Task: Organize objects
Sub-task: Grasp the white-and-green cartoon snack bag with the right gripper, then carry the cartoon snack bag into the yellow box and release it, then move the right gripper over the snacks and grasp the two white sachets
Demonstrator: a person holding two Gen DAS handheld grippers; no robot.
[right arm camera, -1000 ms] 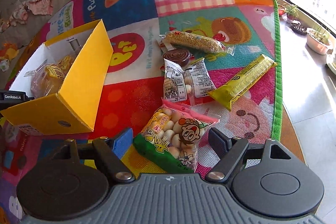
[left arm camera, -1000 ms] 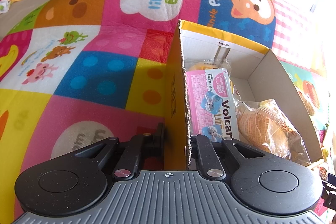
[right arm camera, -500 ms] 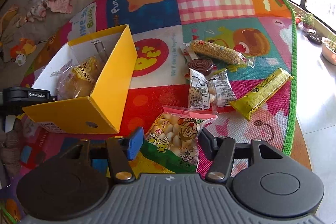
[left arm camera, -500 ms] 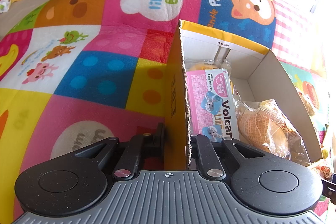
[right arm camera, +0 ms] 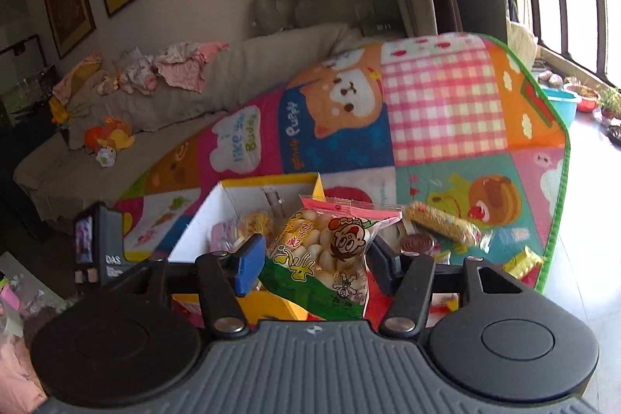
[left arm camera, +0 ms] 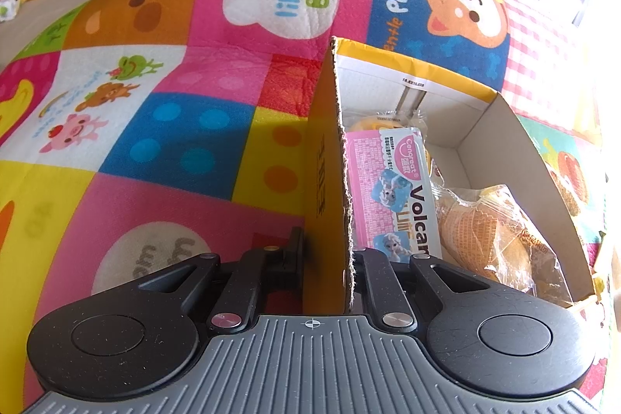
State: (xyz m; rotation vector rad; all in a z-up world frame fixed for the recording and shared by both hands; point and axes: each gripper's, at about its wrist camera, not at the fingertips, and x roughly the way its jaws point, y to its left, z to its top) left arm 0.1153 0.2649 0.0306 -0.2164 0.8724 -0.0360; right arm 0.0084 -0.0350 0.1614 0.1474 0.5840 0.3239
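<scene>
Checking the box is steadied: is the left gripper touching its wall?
Touching: the left wrist view shows the left gripper shut on the yellow box wall.

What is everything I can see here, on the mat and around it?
Cardboard box: one, yellow outside, white inside, on the play mat.
Pink packet: one, standing inside the box by its left wall.
Wrapped cakes: clear bag, golden brown, inside the box.
Biscuit-ball bag: one, green and clear with a cartoon face, lifted near the box.
Grain bar: one, tan, on the mat.
Yellow snack bar: one, at the mat's right edge.
Play mat: one, many-coloured patchwork.
Sofa: beige, with clothes and toys.
Left tool: clamped on the box wall.
Right tool: gripping the biscuit-ball bag.
</scene>
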